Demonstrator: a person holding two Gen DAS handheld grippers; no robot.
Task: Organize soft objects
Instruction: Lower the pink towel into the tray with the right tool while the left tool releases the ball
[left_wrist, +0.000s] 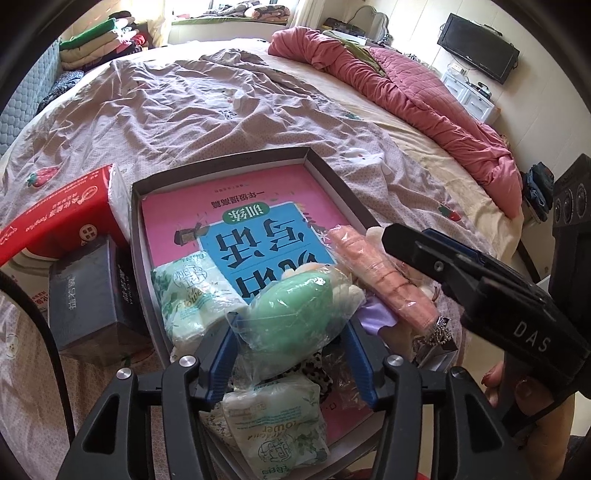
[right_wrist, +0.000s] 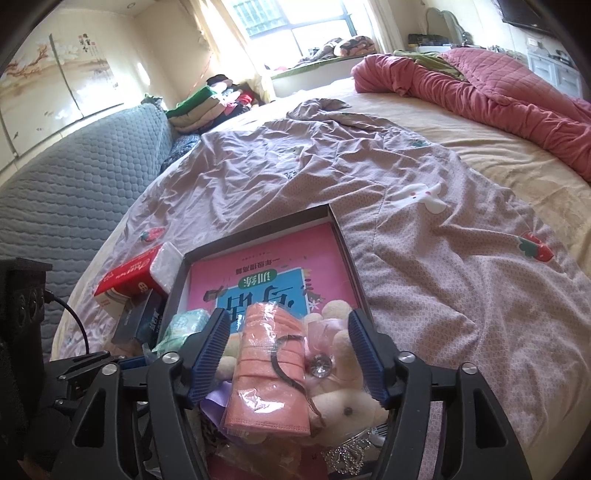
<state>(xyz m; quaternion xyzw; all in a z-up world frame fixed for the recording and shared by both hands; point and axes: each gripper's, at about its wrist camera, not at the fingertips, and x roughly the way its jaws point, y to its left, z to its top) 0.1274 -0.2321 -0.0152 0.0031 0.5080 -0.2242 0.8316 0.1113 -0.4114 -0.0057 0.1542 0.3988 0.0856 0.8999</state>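
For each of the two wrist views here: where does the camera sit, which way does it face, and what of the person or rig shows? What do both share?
Left wrist: on the left gripper, looking down over the green bagged item between its open fingers; the right gripper and a hand show at right.
Right wrist: on the right gripper, looking down at the pink wrapped bundle between its open fingers; the left gripper's body shows at lower left.
Shared: the box with the pink book, the red tissue pack, the bed.

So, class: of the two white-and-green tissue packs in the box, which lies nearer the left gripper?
The tissue pack below the left gripper; the other pack lies farther up, beside the box wall.
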